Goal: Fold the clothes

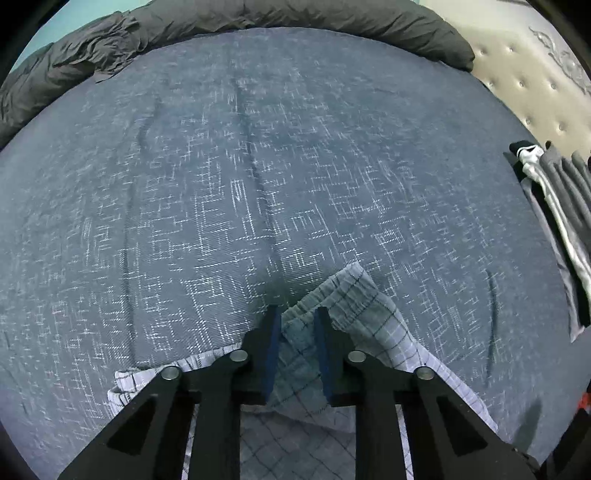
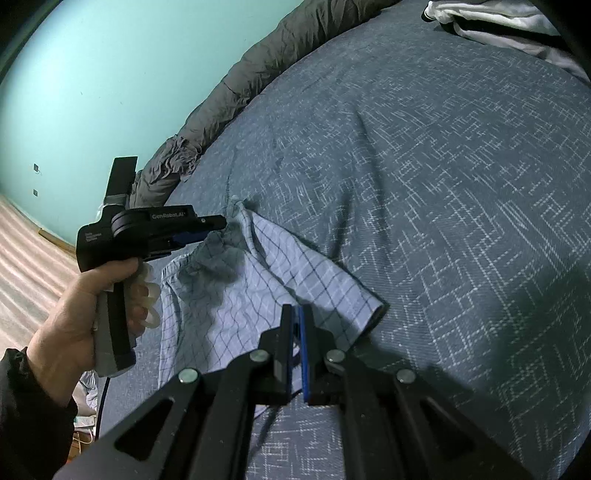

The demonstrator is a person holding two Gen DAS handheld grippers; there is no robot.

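Observation:
A pale blue checked garment (image 2: pixel 258 280) lies rumpled on the blue patterned bedspread (image 2: pixel 443 184). My left gripper (image 1: pixel 297 314) has a gathered fold of the garment (image 1: pixel 369 314) between its blue pads, with a gap still between the jaws. In the right wrist view the left gripper (image 2: pixel 218 227) holds the garment's gathered edge. My right gripper (image 2: pixel 296 314) is nearly closed on the garment's near edge, with thin cloth between its pads.
A dark grey duvet (image 1: pixel 258 18) is bunched along the far edge of the bed. A pile of dark and white clothes (image 1: pixel 554 206) lies at the right by a padded headboard (image 1: pixel 535 74). The teal wall (image 2: pixel 92 74) and wooden floor (image 2: pixel 29 258) are at the left.

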